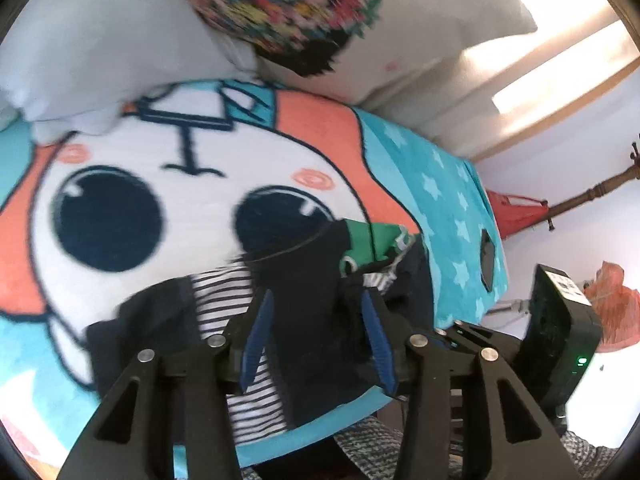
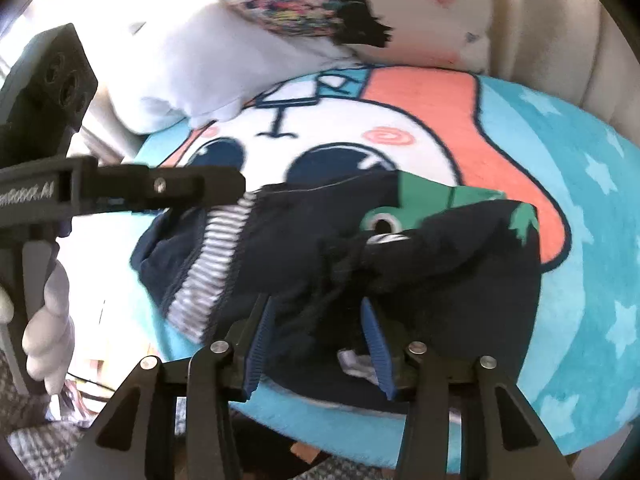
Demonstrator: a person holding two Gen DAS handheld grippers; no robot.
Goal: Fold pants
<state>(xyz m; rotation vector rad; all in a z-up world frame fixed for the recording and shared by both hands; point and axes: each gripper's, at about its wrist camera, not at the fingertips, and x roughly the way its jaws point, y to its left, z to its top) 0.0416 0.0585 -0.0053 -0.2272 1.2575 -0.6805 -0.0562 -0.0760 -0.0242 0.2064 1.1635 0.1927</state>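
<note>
Small dark navy pants (image 1: 308,280) with a striped lining and a green patch lie crumpled on the cartoon-face blanket (image 1: 168,184) near its front edge. My left gripper (image 1: 316,300) is open, its blue-padded fingers (image 1: 260,328) on either side of the navy cloth. In the right wrist view the pants (image 2: 304,232) lie bunched, with the green patch (image 2: 432,200) at the far right. My right gripper (image 2: 312,312) is open just over the near navy edge. The left gripper's body (image 2: 120,188) reaches in from the left there.
White pillows (image 1: 100,40) and a floral cushion (image 1: 280,8) lie at the head of the bed. The right gripper's black body (image 1: 560,320) shows at the bed's right edge. A wooden coat stand (image 1: 592,192) with red cloth stands beyond. A gloved hand (image 2: 48,320) holds the left gripper.
</note>
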